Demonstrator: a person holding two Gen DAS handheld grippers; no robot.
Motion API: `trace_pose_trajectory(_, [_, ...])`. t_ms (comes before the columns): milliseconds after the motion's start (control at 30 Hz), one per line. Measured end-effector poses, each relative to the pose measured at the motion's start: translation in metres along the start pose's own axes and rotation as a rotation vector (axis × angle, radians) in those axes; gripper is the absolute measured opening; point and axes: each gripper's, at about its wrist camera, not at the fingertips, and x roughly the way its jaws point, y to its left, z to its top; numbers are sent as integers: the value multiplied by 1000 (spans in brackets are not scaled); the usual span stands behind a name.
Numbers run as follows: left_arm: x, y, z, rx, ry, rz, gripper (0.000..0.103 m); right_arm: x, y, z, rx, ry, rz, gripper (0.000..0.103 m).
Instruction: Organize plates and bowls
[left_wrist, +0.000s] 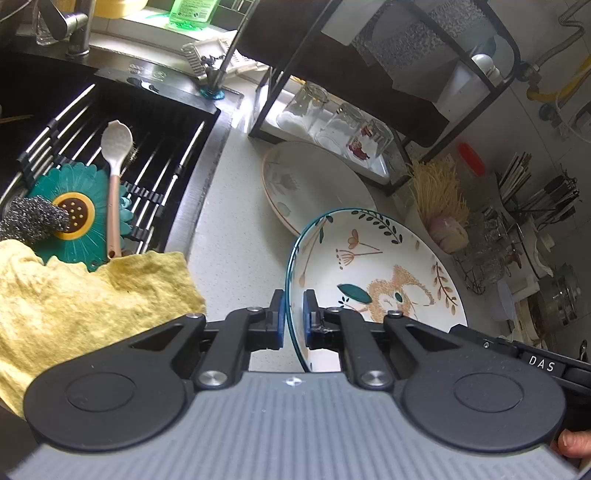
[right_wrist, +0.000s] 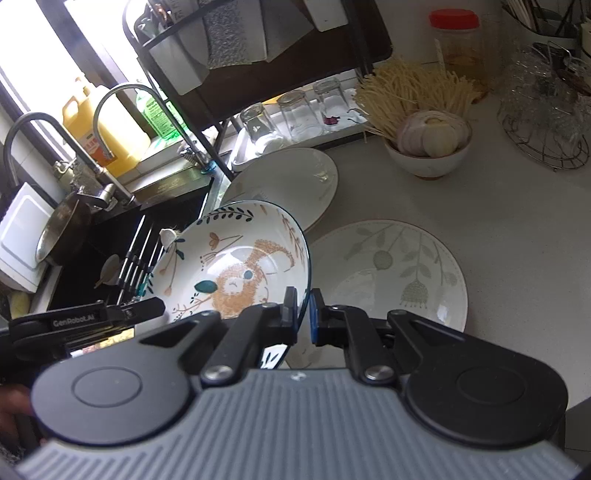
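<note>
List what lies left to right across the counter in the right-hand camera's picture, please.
Sink → bear-pattern bowl held in the right gripper → leaf-pattern plate → wire basket.

Blue-rimmed animal-print bowl tilted above counter; two pale floral plates flat beyond.

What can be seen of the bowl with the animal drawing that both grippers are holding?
The bowl is glossy white, ceramic by the look, with a thin blue rim and an orange-brown animal, teal leaf, flowers and sprigs painted inside. It is empty and held tilted above the pale counter, near the sink. The left gripper and right gripper each have their jaws clamped on opposite sides of the rim. Nothing else touches it.
</note>
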Motion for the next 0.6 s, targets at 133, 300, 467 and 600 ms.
trace_pose_trajectory(133, [19, -15, -5, 32, 54, -20, 11, -5, -17, -6, 32, -2, -52, 9])
trace_pose_trajectory(300, [38, -33, -14, 77, 118, -27, 11, -8, -37, -18, 81, 2, -106, 9])
trace_pose_trajectory(467, [52, -45, -19, 100, 166, -30, 11, -11, -53, -26, 112, 7, -134, 9])
trace_pose_trajectory(600, [60, -56, -24, 128, 179, -22, 11, -9, -60, -30, 104, 21, -176, 9])
